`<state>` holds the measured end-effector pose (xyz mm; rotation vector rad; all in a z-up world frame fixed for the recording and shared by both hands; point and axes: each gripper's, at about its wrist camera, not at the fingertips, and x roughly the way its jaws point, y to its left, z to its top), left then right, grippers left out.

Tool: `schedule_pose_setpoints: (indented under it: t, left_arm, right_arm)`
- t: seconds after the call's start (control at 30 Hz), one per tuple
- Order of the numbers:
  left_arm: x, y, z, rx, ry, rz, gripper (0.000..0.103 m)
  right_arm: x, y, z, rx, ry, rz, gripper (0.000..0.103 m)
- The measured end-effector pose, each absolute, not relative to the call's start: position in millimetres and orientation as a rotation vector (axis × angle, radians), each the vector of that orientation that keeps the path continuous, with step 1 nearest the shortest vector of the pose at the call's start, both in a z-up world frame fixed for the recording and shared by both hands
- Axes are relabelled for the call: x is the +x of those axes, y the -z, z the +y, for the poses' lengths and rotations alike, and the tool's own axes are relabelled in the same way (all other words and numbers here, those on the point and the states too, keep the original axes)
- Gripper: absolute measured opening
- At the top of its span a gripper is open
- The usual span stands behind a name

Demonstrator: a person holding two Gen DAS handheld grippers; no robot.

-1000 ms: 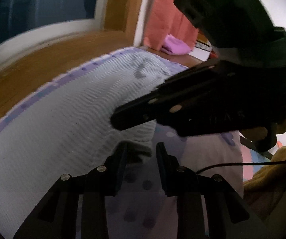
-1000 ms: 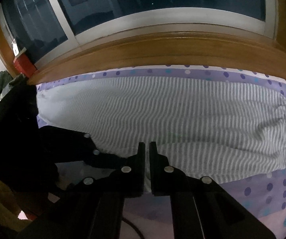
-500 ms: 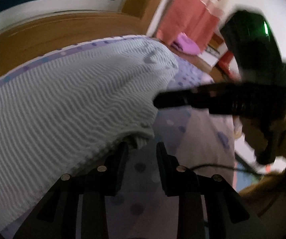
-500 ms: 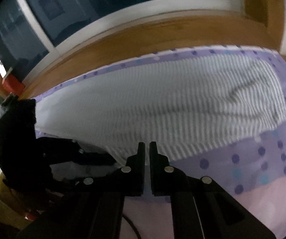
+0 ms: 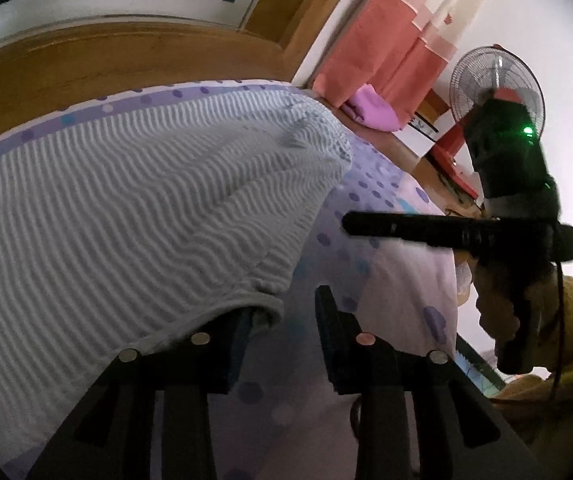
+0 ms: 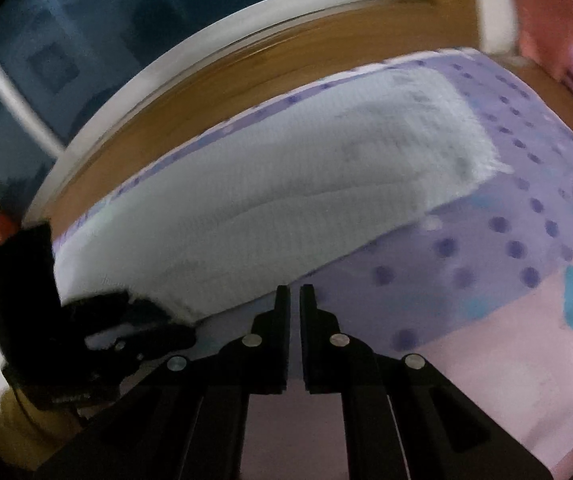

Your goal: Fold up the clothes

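Since a second ago, the right gripper [image 6: 294, 294] has been pulling away from the striped garment [image 5: 134, 216]: it was low against the cloth's near edge beside the left tool, and now it is hovering off to the side over the dotted sheet [image 5: 390, 292], its fingers drawn nearly together with only a thin gap between them and nothing held. From the left wrist camera it is showing edge-on as a dark bar [image 5: 446, 232], with a hand [image 5: 502, 308] in a mustard sleeve gripping its handle below a green light.

The left gripper [image 5: 282, 320] is staying by the garment's near hem, its fingers standing apart; the hem's corner is lying over the left finger [image 5: 234, 340] and drooping just into the gap, while the right finger is sitting over bare sheet (whether the cloth is actually being touched by both is not clear).

The garment is lying flat and stretched lengthwise along the far side of the bed, next to the wooden sill [image 5: 126, 60], its gathered end pointing toward the fan [image 5: 494, 80] and a pink folded cloth [image 5: 370, 110]. The right wrist view is blurring heavily.
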<state>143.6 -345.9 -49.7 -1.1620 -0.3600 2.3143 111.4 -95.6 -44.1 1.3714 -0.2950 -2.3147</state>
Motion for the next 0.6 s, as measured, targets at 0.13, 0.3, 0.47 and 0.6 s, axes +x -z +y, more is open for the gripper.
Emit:
schedule_pose_setpoints:
  t: [0.13, 0.3, 0.47, 0.6]
  left_arm:
    - [146.2, 51.2, -346.2, -1.190, -2.342, -0.480, 0.034]
    - [154.9, 51.4, -345.1, -1.220, -2.411, -0.515, 0.034]
    - [150.0, 51.6, -338.7, -1.213, -2.473, -0.541, 0.035]
    - [146.6, 50.7, -333.8, -1.229, -2.494, -0.544, 0.022]
  right_arm:
    - [81.5, 47.7, -45.6, 1.416, 2.399, -0.489, 0.032]
    - [59.9, 41.0, -28.0, 1.285, 2.470, -0.335, 0.038]
    - [39.7, 43.0, -30.6, 1.204, 2.448, -0.140, 0.038]
    - [24.3, 52.8, -33.1, 1.213, 2.424, -0.099, 0.038]
